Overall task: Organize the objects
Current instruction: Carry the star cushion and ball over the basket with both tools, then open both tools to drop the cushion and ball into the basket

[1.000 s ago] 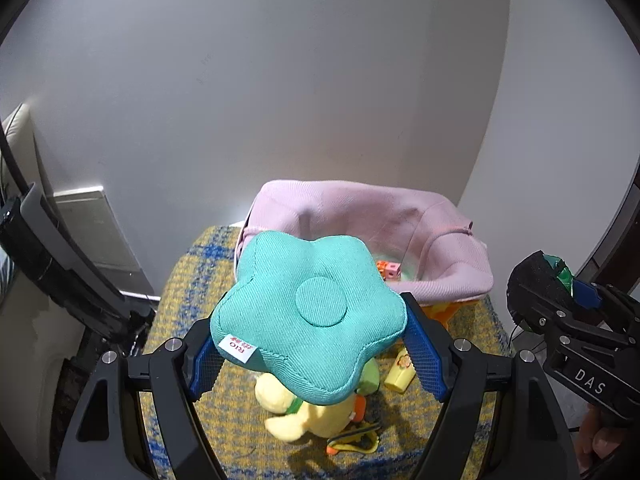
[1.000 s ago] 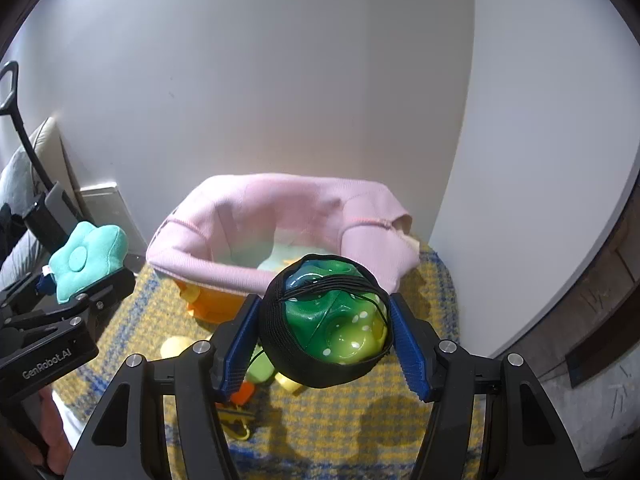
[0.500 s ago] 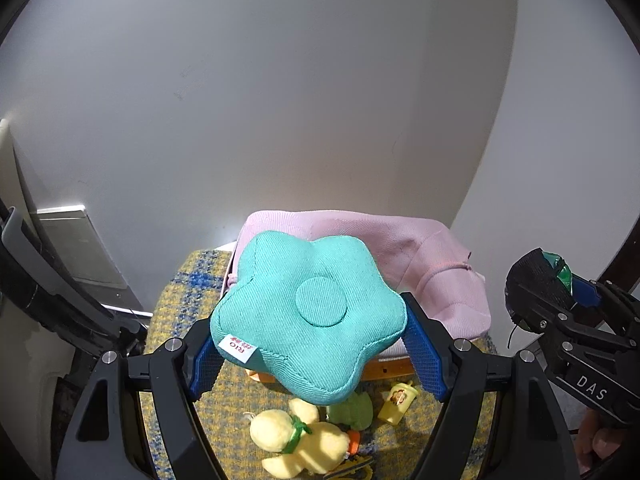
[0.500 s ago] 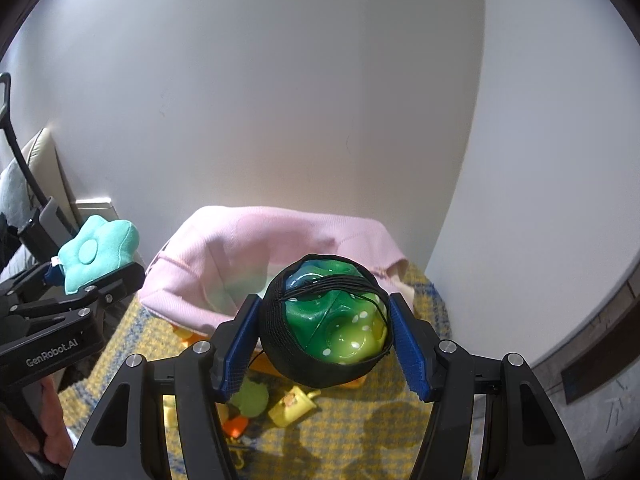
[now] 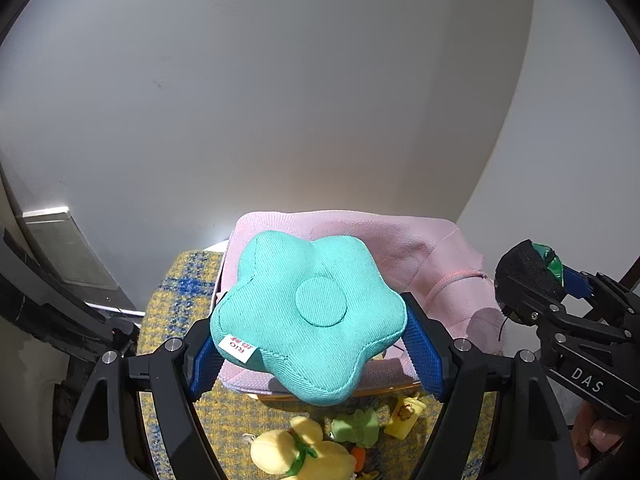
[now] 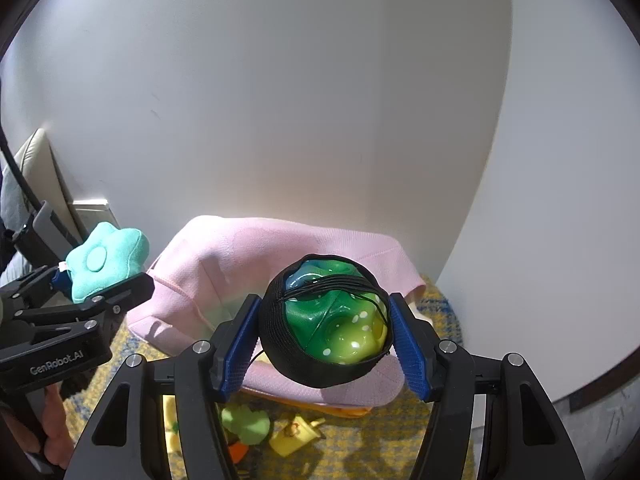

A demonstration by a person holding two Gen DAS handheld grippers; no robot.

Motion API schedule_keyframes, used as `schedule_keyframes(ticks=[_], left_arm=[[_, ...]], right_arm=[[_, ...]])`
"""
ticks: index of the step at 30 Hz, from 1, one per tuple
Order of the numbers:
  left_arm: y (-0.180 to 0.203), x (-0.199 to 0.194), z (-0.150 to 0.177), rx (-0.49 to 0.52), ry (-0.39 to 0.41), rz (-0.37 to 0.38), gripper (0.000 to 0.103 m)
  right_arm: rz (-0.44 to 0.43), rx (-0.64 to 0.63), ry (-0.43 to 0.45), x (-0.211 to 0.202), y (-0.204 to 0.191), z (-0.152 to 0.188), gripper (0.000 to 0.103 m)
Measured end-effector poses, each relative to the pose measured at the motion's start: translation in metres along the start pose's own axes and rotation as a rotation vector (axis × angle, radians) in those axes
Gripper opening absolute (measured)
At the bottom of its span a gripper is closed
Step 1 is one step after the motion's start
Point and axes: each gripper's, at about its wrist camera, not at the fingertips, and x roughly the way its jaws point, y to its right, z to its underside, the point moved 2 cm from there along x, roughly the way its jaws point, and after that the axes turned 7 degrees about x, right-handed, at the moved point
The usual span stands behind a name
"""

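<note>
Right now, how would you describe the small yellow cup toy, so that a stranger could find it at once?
Find the pink fabric basket on the yellow-and-blue checked cloth. On the cloth just in front of it lie several small toys. The yellow cup toy lies tipped beside a pale green toy; unlike the yellow plush, it is hard-looking, with a small brown picture on it.

basket (image 5: 436, 264) on rug (image 5: 176, 300), against wall (image 5: 280, 100) | small toys (image 5: 360, 428) on rug before basket | star cushion (image 5: 308, 320) left of ball (image 6: 336, 328)
</note>
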Motion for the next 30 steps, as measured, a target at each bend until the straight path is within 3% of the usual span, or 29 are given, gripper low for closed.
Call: schedule_keyframes(ticks=[16,21,25,30], left_arm=[[0.001,0.04,-0.008,0.034,-0.059,0.01,0.078],[-0.001,0.045,-0.008,0.031,-0.072,-0.011,0.09],[-0.003,0.045,-0.005,0.023,-0.073,-0.018,0.094],[-0.007,0.039,-0.004,0.013,-0.076,-0.028,0.096]], right_arm=[[0.013,0.026,-0.041,0.039,0.009,-0.005,0.063],[0.035,0.002,-0.043,0.043,0.007,-0.007,0.064],[0.054,-0.01,-0.014,0.036,0.006,-0.006,0.08],[0.074,0.01,-0.015,0.036,0.003,-0.005,0.082]])
